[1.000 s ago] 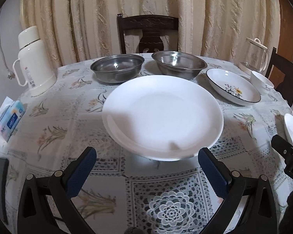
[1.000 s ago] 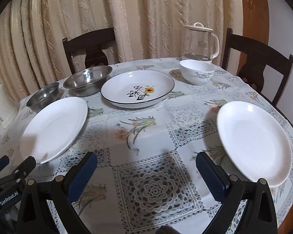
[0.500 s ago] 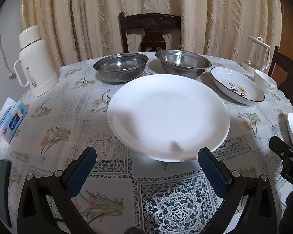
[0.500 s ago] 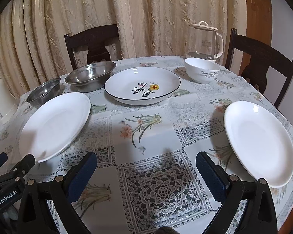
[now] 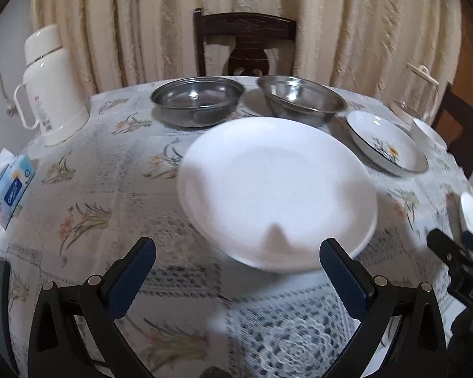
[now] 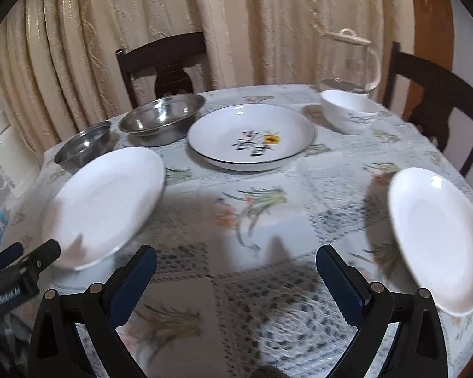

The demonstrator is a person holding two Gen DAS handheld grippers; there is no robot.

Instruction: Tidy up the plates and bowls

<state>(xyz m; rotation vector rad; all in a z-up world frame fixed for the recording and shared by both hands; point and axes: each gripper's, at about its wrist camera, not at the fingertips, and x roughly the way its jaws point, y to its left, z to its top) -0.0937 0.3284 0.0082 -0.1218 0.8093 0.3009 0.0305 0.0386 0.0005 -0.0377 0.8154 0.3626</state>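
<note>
in the left wrist view the left gripper (image 5: 236,264) gapes wide, holding nothing, a plain white plate (image 5: 276,190) at twelve o'clock, two steel bowls (image 5: 197,100) beyond. in the right wrist view the right gripper (image 6: 236,264) is equally wide and empty, the flowered plate (image 6: 252,137) at twelve o'clock, another white plate (image 6: 438,239) at three.

Two plain white plates (image 6: 104,204) (image 6: 438,239) lie flat at frame left and right — a flower-painted dish (image 6: 252,135) sits centre, two steel bowls (image 6: 162,118) (image 6: 83,145) upper left, a white bowl (image 6: 347,110) upper right.
</note>
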